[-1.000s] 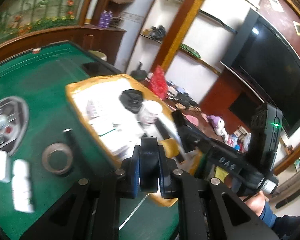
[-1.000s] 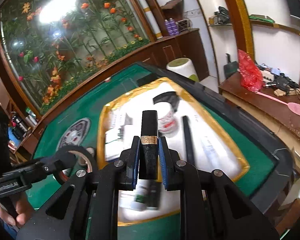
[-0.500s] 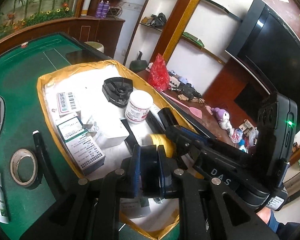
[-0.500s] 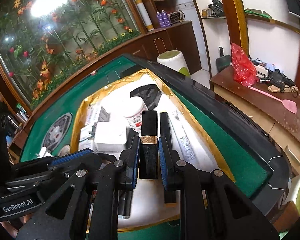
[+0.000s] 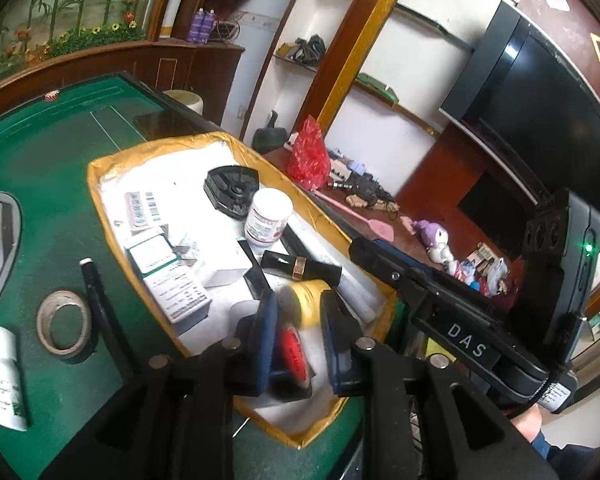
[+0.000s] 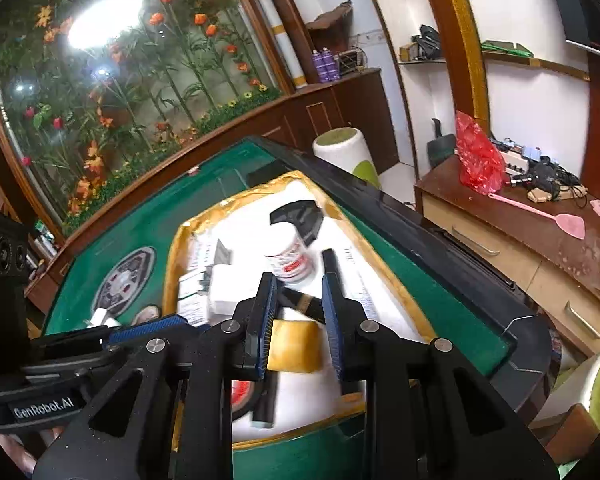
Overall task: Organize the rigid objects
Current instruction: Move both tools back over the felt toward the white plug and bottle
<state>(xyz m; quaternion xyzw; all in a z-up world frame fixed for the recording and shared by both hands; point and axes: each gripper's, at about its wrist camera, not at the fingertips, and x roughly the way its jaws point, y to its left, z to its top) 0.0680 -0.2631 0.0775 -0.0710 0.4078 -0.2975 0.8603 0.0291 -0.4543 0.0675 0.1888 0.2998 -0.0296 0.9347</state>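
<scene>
The left tool point(image 5: 298, 322) has just been opening, its jaws released around a blurred yellow-capped jar point(image 5: 306, 306) over the yellow-rimmed tray point(image 5: 100, 184). The right tool point(image 6: 298, 312), also just opening, stands released above the black gold-banded tube point(image 5: 300, 267) lying in that tray.

Black gold-banded tube point(image 5: 300, 267) flat in tray point(image 5: 100, 168)

Right gripper point(image 6: 298, 312), jaws just parted, above the black tube point(image 6: 304, 304).

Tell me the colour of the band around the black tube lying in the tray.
Gold, on the black tube; the left wrist view shows it best.
</scene>
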